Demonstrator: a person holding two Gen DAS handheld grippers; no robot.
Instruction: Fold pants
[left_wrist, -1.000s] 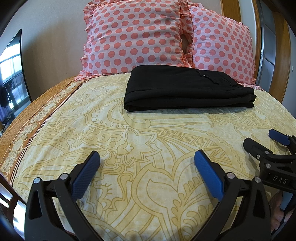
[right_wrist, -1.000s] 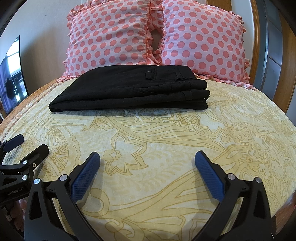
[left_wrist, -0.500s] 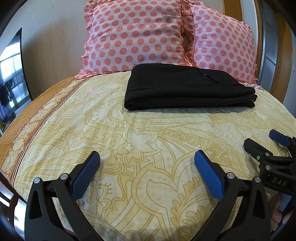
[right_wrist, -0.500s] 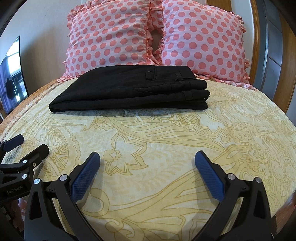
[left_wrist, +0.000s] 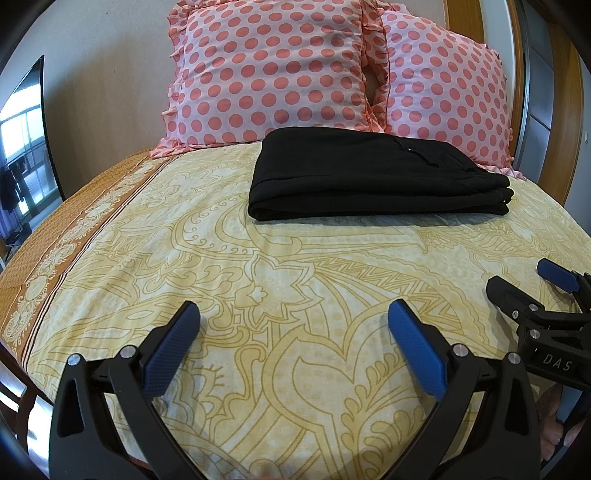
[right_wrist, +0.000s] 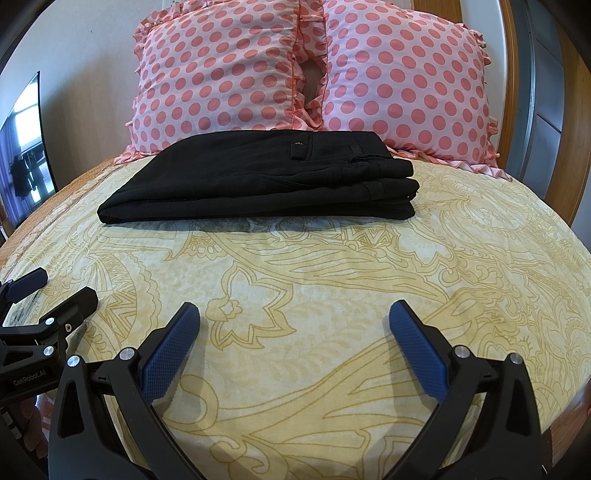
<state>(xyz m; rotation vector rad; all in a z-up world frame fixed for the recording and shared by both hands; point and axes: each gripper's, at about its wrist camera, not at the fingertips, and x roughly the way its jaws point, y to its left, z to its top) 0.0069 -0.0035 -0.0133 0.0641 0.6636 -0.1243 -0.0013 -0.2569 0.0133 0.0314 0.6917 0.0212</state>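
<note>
Black pants (left_wrist: 373, 177) lie folded in a neat stack on the yellow patterned bedspread (left_wrist: 258, 280), in front of the pillows. They also show in the right wrist view (right_wrist: 266, 181). My left gripper (left_wrist: 293, 317) is open and empty, low over the bedspread, well short of the pants. My right gripper (right_wrist: 293, 317) is open and empty, also well short of them. The right gripper shows at the right edge of the left wrist view (left_wrist: 524, 284); the left gripper shows at the left edge of the right wrist view (right_wrist: 55, 288).
Two pink polka-dot pillows (left_wrist: 280, 70) (right_wrist: 402, 77) lean against the wall behind the pants. A wooden headboard or frame (left_wrist: 565, 110) stands at the right. A dark screen (left_wrist: 22, 147) stands at the left. The bed's orange border (left_wrist: 66, 229) runs along the left edge.
The left gripper's view has shifted slightly, so the pants sit a little lower in frame. Both grippers stay open and the pants have not moved.
</note>
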